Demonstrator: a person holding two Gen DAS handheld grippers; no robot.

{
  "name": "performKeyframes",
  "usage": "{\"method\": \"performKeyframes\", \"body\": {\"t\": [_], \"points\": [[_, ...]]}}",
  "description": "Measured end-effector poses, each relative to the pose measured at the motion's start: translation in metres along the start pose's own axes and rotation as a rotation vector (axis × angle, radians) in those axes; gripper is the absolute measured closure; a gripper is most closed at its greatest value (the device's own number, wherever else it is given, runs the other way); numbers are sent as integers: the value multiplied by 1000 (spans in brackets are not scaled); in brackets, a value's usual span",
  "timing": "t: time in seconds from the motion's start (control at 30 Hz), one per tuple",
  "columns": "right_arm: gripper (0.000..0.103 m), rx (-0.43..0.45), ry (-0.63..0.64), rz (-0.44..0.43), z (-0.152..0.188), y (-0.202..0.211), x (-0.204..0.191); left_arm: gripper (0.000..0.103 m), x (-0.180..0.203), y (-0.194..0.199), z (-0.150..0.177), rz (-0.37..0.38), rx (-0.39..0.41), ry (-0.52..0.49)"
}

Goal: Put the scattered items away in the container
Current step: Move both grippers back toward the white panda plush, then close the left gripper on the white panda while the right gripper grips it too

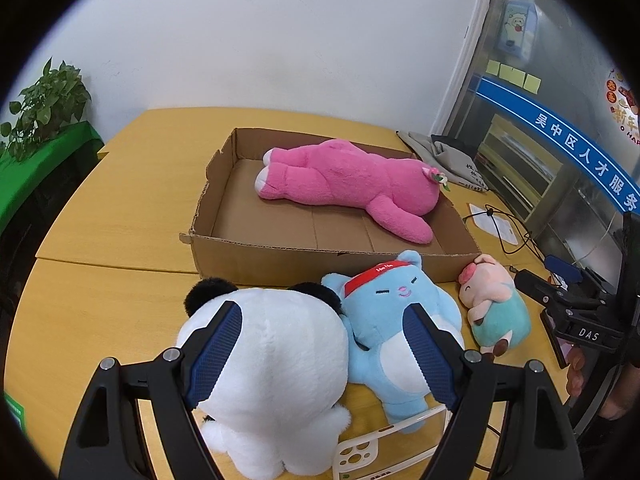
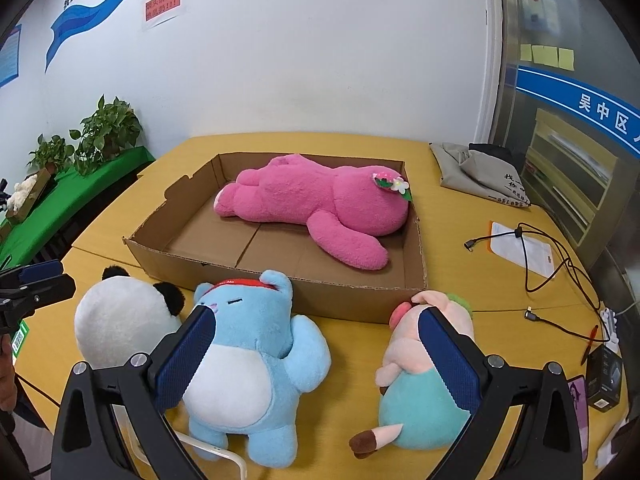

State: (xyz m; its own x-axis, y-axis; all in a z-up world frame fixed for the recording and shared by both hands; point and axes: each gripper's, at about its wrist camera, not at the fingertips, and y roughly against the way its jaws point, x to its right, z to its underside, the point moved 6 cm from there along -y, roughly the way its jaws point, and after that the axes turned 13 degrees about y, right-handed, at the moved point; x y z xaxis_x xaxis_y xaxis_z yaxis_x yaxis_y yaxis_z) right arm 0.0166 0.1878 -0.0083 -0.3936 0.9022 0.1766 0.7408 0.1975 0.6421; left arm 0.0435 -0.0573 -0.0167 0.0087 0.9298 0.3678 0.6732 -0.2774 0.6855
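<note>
From the left wrist, the left gripper (image 1: 322, 354) has its jaws spread wide over the panda (image 1: 266, 376), which sits between them in front of the cardboard box (image 1: 248, 258), with the blue cat (image 1: 394, 320) pressed against the panda's right side and under the right finger. From the right wrist, the right gripper (image 2: 316, 360) also gapes wide, the blue cat (image 2: 256, 364) by its left finger and the pig (image 2: 416, 392) under its right, both just in front of the box (image 2: 352, 300) where the pink bear (image 2: 316, 208) lies.

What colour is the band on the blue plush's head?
Red, on the blue plush; the band shows best in the left wrist view.
</note>
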Motion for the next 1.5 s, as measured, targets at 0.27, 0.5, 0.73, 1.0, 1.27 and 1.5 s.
{"method": "performKeyframes", "body": {"t": [0.27, 0.5, 0.73, 1.0, 1.27, 1.5], "points": [[0, -9, 13, -4, 1, -1, -5, 20, -8, 1, 3, 9, -9, 16], [0, 14, 32, -56, -2, -2, -18, 20, -33, 1, 4, 24, -27, 76], [0, 32, 233, -337, 0, -7, -104, 20, -84, -21, 9, 32, -82, 183], [0, -102, 229, -547, 25, -67, -194, 20, -120, -71, 22, 214, -234, 251], [0, -100, 193, -507, 28, -101, -212, 30, -120, -77, 28, 306, -272, 215], [13, -45, 189, -506, 19, -94, -216, 45, -117, -67, 28, 319, -270, 210]]}}
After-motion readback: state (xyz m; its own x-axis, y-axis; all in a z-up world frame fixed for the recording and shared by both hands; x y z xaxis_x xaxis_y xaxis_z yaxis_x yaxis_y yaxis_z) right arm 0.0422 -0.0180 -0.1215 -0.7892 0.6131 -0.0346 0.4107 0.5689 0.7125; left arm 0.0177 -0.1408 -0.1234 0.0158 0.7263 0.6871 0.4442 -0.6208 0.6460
